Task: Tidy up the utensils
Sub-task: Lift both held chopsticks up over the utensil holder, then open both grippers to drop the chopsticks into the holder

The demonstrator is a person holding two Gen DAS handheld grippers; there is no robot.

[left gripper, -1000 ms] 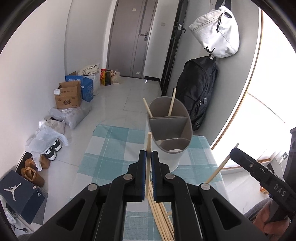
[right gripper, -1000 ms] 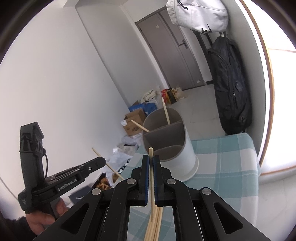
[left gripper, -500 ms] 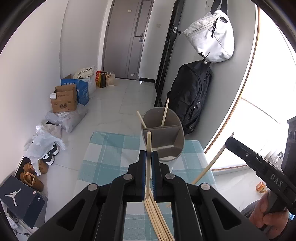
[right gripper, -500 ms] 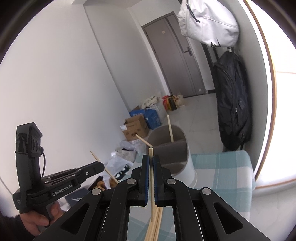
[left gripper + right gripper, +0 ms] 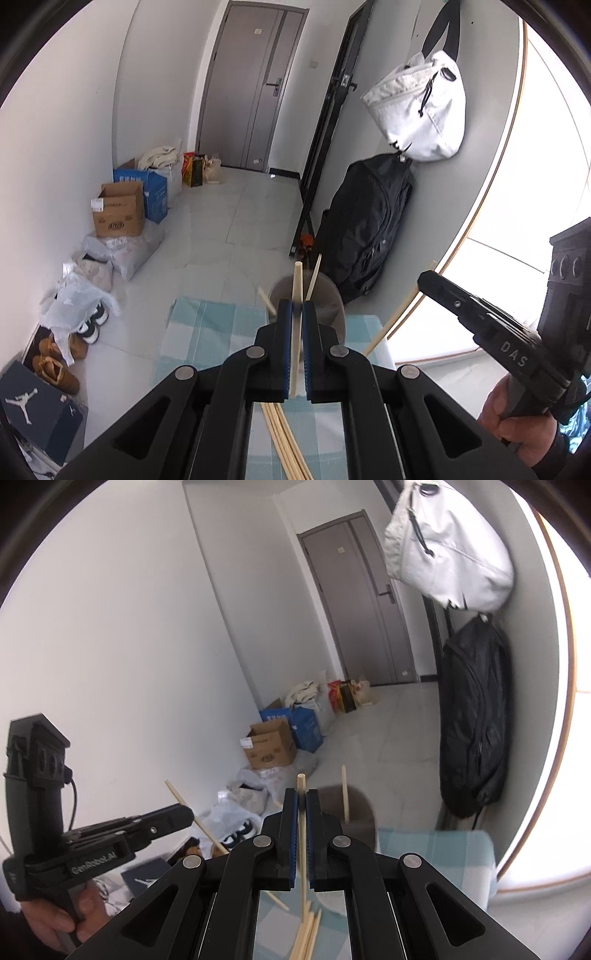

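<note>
Chopsticks: you hold one in each gripper. Left gripper is clenched on a stick that stands up between its blue pads, tip above them. Right gripper is clenched on its own stick the same way. Both sticks are clear of the table, well above the loose bundle lying on the checked cloth.

Holder, grey with compartments, stands at the cloth's far end just past the left gripper's tips; two sticks already lean in it. Blurred here, so which compartment they sit in I cannot tell.

Step, by my reading: carry, after pickup, before drop-in. Next you need to bring each stick over the holder, tip it lower end down, line it up with the compartment that has sticks, then release. Take the hands in turn; they are near each other.
</note>
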